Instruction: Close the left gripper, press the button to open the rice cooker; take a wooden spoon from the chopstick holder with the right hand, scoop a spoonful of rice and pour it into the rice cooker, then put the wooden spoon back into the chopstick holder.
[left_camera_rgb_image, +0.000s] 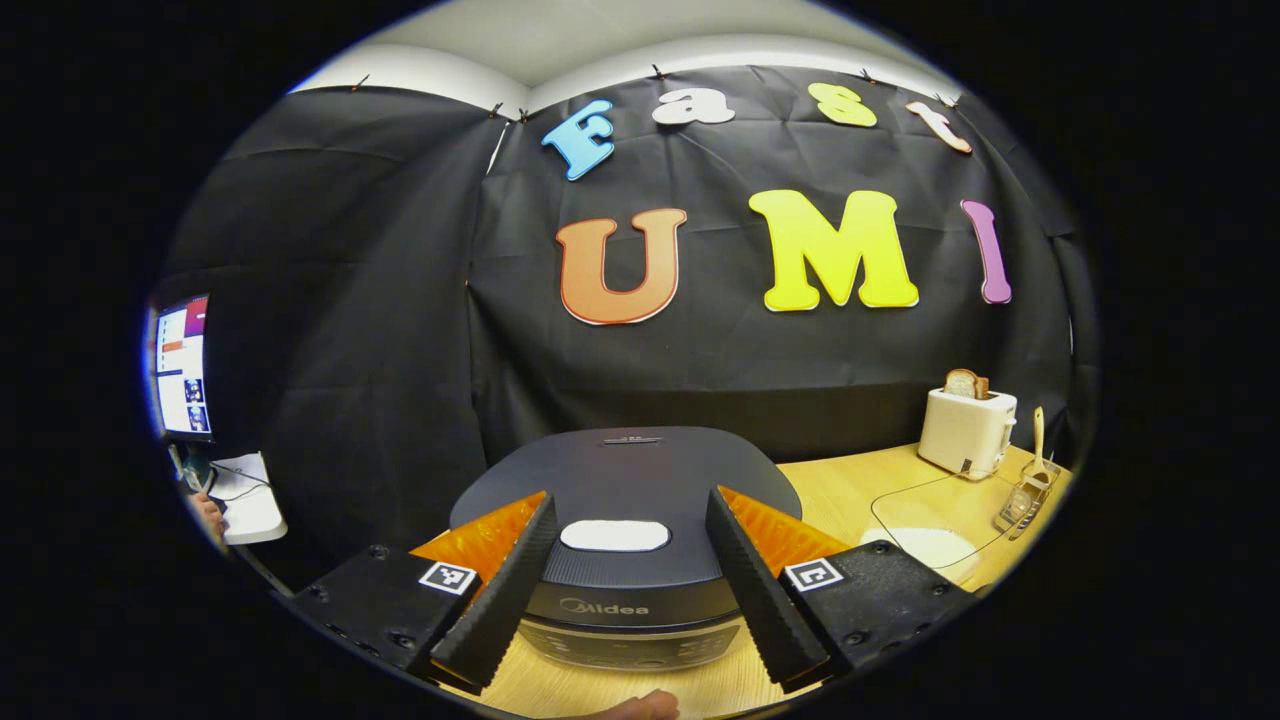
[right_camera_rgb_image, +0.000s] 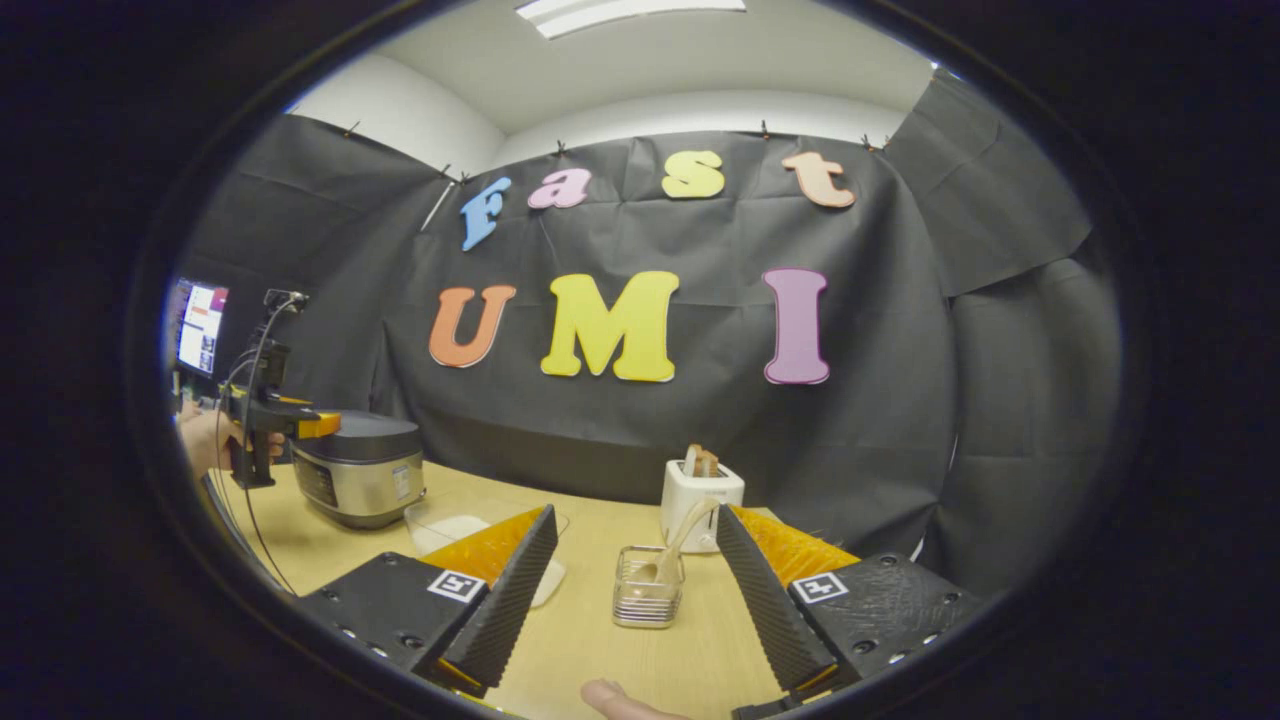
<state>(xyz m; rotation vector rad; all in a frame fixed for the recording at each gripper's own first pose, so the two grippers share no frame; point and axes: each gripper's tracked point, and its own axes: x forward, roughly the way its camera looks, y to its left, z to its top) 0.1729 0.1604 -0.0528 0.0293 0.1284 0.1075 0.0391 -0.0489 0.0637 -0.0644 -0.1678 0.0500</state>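
Left gripper (left_camera_rgb_image: 628, 560) fingers spread wide, dark lidded rice cooker (left_camera_rgb_image: 625, 490) between them, its white oval button (left_camera_rgb_image: 614, 535) centred. Right gripper (right_camera_rgb_image: 632, 580) fingers released, clear chopstick holder (right_camera_rgb_image: 648, 588) with pale wooden spoon (right_camera_rgb_image: 680, 545) between them on tabletop (right_camera_rgb_image: 600, 640).

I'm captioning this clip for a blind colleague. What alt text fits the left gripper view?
The open left gripper hovers in front of a closed dark rice cooker, its fingers either side of the white lid button. To the right on the wooden table stand a toaster, a clear rice dish and a spoon holder.
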